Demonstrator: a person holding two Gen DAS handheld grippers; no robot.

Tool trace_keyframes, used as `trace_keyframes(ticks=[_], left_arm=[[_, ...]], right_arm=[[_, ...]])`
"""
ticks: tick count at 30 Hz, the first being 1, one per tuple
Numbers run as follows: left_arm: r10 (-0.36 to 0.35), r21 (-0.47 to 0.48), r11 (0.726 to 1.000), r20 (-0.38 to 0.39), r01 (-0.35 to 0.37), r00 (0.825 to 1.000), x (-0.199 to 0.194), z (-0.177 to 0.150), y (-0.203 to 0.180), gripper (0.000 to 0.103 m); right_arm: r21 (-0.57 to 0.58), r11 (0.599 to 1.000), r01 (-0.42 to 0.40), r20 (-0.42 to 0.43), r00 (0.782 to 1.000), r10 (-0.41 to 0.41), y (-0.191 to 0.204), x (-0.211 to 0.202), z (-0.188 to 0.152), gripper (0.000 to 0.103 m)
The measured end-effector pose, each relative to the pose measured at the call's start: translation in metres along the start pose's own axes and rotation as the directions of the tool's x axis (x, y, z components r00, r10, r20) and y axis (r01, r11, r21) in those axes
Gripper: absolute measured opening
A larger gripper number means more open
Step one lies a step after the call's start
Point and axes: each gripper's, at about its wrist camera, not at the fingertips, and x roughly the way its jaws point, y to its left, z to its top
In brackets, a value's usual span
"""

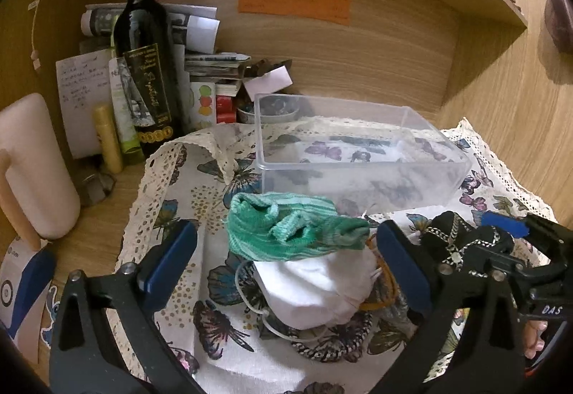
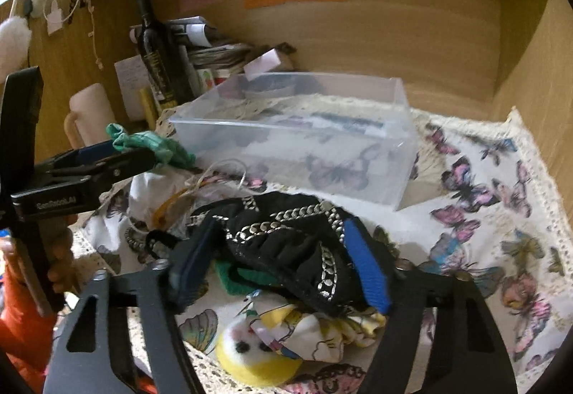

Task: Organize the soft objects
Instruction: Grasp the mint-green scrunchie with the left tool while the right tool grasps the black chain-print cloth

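Note:
My left gripper (image 1: 283, 250) is open, its blue pads either side of a green striped cloth (image 1: 290, 229) that lies on a white pouch (image 1: 315, 290). My right gripper (image 2: 283, 261) has its blue pads against a black cloth with silver chain trim (image 2: 286, 240), which also shows in the left wrist view (image 1: 462, 240). A clear plastic box (image 1: 354, 150) stands just behind the pile; it also shows in the right wrist view (image 2: 304, 136). A yellow and white plush (image 2: 254, 354) and a printed cloth (image 2: 315, 333) lie below the black cloth.
A butterfly-print cloth with lace edge (image 2: 494, 215) covers the shelf. A dark wine bottle (image 1: 147, 53), papers (image 1: 82, 93), a pink mug (image 1: 32, 164) and small tubes stand at the left back. Wooden walls close in behind and to the right.

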Motion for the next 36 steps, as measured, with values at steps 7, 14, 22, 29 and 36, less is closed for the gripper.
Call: trace_keyframes(ticks=[7, 14, 22, 29, 36], left_arm=[[-0.002, 0.040, 0.999, 0.013, 0.002, 1.000, -0.003, 0.002, -0.007, 0.045], [-0.019, 0.047, 0.999, 0.066, 0.015, 0.998, -0.022, 0.012, -0.006, 0.034], [-0.053, 0.028, 0.998, 0.147, 0.049, 0.988, -0.045, 0.038, 0.002, 0.033], [-0.075, 0.036, 0.997, 0.165, 0.070, 0.983, -0.044, 0.063, 0.002, 0.033], [-0.085, 0.023, 0.996, 0.112, 0.083, 0.990, -0.015, 0.088, 0.003, 0.033]], right_arm=[[-0.008, 1.000, -0.021, 0.004, 1.000, 0.021, 0.004, -0.005, -0.002, 0.038], [-0.003, 1.000, 0.017, 0.076, 0.997, -0.017, 0.000, -0.022, 0.010, 0.030], [0.007, 0.999, 0.045, 0.166, 0.985, -0.045, -0.010, -0.048, 0.036, 0.029], [-0.006, 0.997, 0.072, 0.250, 0.966, -0.068, -0.013, -0.061, 0.070, 0.029], [-0.042, 0.994, 0.105, 0.284, 0.955, -0.089, -0.011, -0.048, 0.102, 0.029]])
